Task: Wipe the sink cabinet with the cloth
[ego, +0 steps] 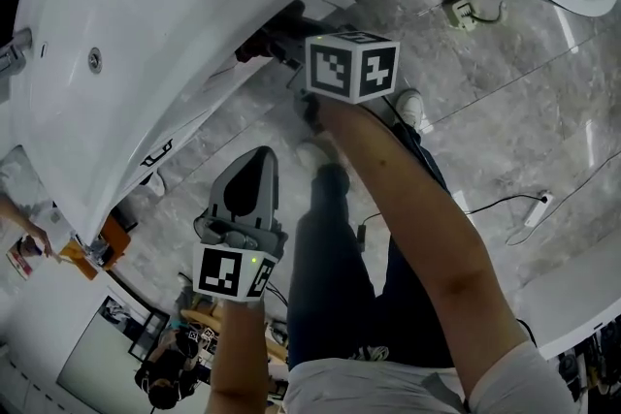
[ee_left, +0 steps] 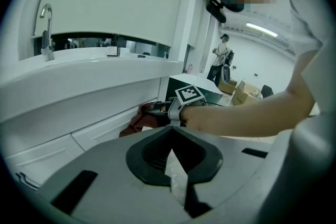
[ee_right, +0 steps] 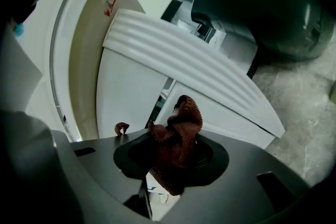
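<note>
Brown knit cloth pinched in right tool, close to white sink cabinet front, left tool jaws together, empty, over grey marble floor.

We wear dark blue trousers, a white short-sleeved top just below them in the head view, and pale shoes at their far end. Left of the trousers, our left gripper is a grey shell with a black hollow. Its marker cube bears black-and-white squares, as does the cube on our right gripper above the trousers.
</note>
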`<state>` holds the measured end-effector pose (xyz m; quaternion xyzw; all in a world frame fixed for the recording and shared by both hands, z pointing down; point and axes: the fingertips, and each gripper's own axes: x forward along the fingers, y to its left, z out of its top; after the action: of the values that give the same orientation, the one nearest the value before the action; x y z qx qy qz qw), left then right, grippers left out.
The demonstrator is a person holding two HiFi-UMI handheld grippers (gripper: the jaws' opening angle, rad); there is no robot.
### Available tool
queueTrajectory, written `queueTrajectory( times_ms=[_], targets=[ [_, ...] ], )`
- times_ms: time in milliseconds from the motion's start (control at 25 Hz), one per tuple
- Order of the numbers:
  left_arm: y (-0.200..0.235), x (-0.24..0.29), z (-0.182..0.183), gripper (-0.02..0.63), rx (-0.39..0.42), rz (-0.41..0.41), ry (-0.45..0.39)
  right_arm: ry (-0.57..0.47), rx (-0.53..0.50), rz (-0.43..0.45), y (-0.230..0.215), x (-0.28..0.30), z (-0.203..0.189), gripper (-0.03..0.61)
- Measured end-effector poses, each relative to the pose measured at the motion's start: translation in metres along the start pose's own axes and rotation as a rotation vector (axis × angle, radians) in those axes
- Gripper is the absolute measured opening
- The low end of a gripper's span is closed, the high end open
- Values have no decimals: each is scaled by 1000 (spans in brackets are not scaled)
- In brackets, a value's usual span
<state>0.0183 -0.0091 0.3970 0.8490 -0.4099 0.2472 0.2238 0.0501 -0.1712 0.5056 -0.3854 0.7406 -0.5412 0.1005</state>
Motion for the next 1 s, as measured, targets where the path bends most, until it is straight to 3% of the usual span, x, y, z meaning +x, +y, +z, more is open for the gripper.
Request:
queueTrajectory(
  times_ms=[480,1000],
  targets=[
    [-6,15,-5,11,-14,-15,-2,14,-45,-29,-34,-13,29,123],
    [29,24,-29,11,-2,-5,-24,70,-80,-165,-105,9,-2,123]
  ],
)
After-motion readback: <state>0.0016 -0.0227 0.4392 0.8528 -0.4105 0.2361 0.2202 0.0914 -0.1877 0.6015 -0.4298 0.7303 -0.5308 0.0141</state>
